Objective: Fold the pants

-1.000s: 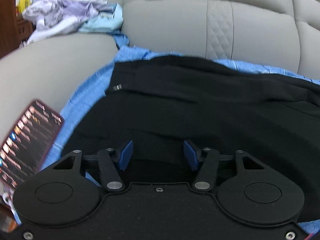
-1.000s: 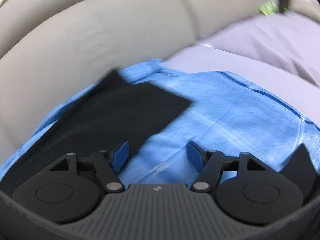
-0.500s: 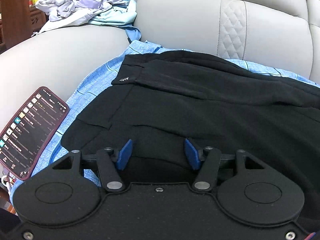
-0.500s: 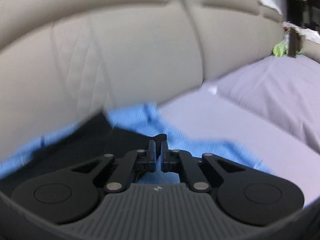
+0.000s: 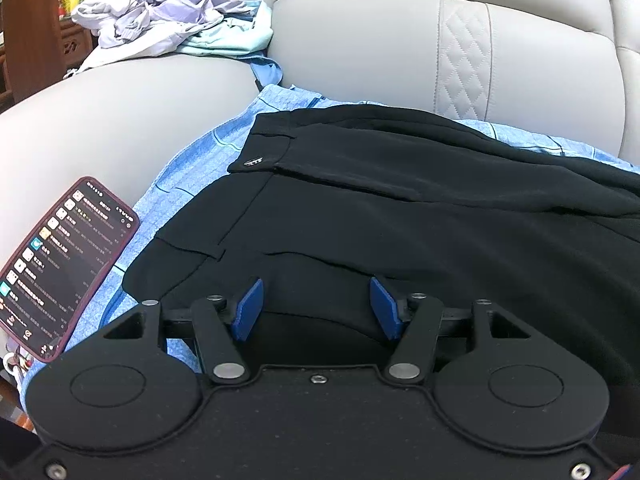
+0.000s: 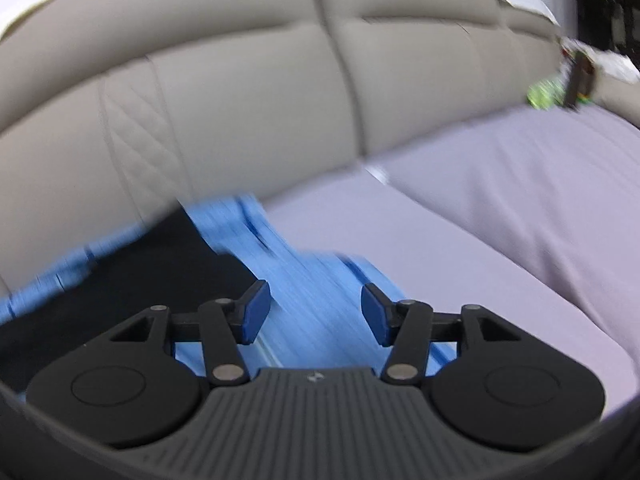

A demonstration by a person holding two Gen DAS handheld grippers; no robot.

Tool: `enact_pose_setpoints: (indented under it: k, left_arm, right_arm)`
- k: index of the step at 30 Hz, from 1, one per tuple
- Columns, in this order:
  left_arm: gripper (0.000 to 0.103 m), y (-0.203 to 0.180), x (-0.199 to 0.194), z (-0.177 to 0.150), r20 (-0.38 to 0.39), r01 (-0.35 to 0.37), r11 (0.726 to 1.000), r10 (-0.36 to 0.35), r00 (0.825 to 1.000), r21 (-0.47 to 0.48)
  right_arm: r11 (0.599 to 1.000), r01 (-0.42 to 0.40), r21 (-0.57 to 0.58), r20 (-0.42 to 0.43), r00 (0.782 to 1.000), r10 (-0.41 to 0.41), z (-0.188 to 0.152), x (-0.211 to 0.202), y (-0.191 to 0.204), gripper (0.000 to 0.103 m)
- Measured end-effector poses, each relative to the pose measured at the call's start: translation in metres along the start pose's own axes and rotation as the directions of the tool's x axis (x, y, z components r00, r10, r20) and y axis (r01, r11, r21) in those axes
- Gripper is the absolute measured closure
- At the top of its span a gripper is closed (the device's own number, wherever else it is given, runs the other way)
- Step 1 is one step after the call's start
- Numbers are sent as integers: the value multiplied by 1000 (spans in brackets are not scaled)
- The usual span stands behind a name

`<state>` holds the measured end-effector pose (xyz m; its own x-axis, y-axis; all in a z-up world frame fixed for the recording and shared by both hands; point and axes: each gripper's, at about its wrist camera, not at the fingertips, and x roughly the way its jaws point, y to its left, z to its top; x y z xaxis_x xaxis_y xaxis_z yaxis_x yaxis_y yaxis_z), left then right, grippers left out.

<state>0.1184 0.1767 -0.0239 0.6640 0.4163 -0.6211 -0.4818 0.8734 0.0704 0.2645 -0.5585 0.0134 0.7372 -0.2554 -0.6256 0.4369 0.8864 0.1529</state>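
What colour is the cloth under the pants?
Light blue cloth with thin darker grid lines, under the black pants; clearest in the left wrist view.

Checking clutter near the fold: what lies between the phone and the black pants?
In the left wrist view, only a strip of blue cloth separates the phone from the black pants.

- The left wrist camera is sitting low behind the left gripper (image 5: pixel 316 306), looking forward along its spread fingers across the black pants (image 5: pixel 400 216) toward the sofa backrest (image 5: pixel 360 52), close over the fabric (the phone (image 5: pixel 60 268) is showing at its left edge).
- The right wrist camera is looking from behind the right gripper (image 6: pixel 316 312) over the blue sheet (image 6: pixel 316 292) toward the backrest, its picture smeared.
- Both views are sharing the pants, the sheet and the quilted backrest panel.
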Motion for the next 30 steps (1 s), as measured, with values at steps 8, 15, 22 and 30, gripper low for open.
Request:
enact_pose_setpoints:
  k: [8, 15, 22, 30]
  left_arm:
    - [45, -2, -1, -1, 4, -4, 1000, 4, 1000, 8]
    - [45, -3, -1, -1, 9, -9, 1000, 8, 1000, 29]
    - [45, -10, -2, -3, 24, -31, 998, 29, 999, 61]
    - [44, -15, -2, -3, 26, -54, 996, 52, 998, 70]
  right_arm:
    - [1000, 18, 13, -144, 989, -16, -59, -48, -55, 36]
    - [999, -29, 19, -200, 979, 32, -80, -36, -40, 56]
    - [1000, -19, 13, -96, 995, 20, -73, -45, -23, 98]
    - [997, -63, 48, 76, 995, 60, -23, -42, -18, 98]
